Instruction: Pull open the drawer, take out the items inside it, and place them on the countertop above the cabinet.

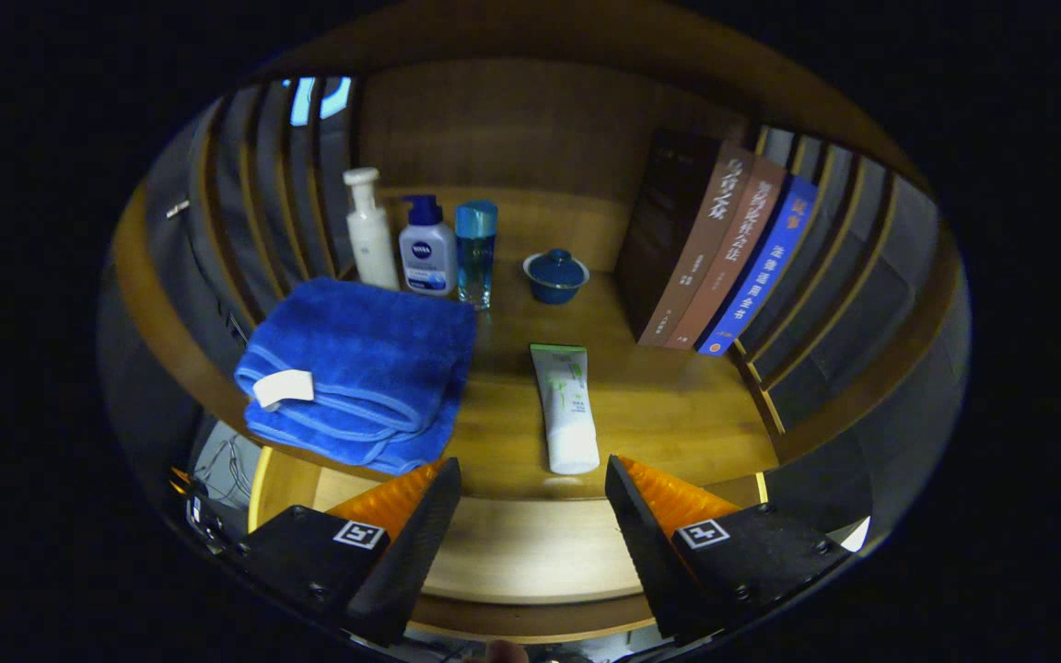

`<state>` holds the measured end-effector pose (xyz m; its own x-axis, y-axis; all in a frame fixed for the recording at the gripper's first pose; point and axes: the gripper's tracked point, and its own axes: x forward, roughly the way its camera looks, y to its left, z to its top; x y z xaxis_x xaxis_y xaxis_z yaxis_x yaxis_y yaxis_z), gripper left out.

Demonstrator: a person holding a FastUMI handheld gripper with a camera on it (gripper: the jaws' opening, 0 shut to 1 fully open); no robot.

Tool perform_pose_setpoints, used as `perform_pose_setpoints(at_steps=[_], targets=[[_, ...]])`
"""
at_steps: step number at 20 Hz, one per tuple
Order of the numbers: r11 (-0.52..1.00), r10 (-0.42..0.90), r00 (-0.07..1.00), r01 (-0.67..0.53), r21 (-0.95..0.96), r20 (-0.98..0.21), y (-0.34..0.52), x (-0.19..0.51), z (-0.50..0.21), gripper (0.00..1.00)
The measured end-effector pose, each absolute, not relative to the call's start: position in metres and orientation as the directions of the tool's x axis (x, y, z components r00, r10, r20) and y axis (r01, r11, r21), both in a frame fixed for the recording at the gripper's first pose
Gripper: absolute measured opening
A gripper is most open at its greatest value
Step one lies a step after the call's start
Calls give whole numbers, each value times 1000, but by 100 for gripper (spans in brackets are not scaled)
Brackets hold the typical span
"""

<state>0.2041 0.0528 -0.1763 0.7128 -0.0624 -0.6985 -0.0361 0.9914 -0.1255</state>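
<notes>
Gaping empty, tongs (530, 479) hide part of the drawer (530, 552).

A folded blue towel (360, 373) with a pale tag lies at the left. Behind it stand three bottles in a row: a tall white pump bottle (370, 230), a squat white one with a blue cap (427, 247), and a clear blue bottle (475, 253). Further right sits a small blue lidded cup (555, 276), then three books (724, 253) leaning together against the slatted side.

towel (360, 373) left of tube (567, 410), books (724, 253) right
</notes>
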Motion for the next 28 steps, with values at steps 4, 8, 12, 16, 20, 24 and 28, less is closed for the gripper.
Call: perform_pose_setpoints(at_steps=[4,8,12,16,20,24,28], targets=[[996,-67,830,19,-92,-554,44,153,-142,99],[994,-89,907,54,-95,-411,30,104,-126,99],[994,-68,963,43,-99,-261,25,52,-138,98],[994,-51,982,32,-105,-181,21,10,-184,98],[997,-44,978,29,-76,-204,8,-8,-237,98],[999,-22,975,11,-50,-222,2,-21,-277,98],[999,9,974,-18,-37,-225,8,-21,-297,99]])
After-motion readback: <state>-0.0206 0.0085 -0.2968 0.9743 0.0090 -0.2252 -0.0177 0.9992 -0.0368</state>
